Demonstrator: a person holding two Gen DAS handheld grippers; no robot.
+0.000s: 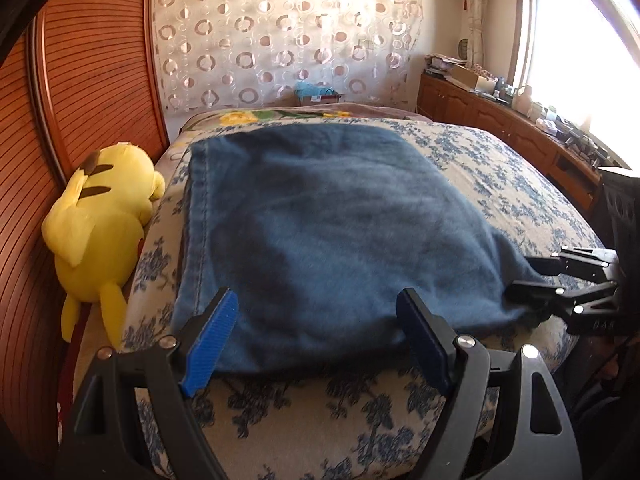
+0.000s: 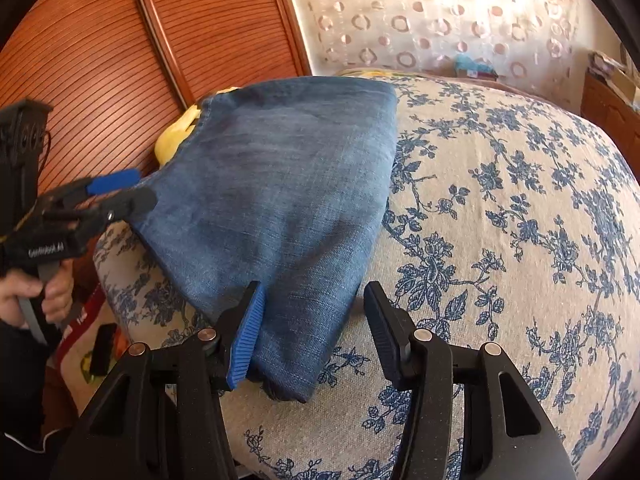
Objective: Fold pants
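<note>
Ribbed blue pads of both tongs, left (image 1: 316, 336) and right (image 2: 314, 328), gape unclamped over folded denim pants (image 1: 328, 232).

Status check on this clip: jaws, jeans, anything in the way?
Left gripper jaws open at the near hem. Right gripper jaws open astride the corner. Jeans folded on the bed. Plush toy beside them, clear.

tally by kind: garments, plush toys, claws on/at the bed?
Blue jeans: 1
Yellow plush toy: 1
Claws: 2, left claw and right claw
Total: 4
</note>
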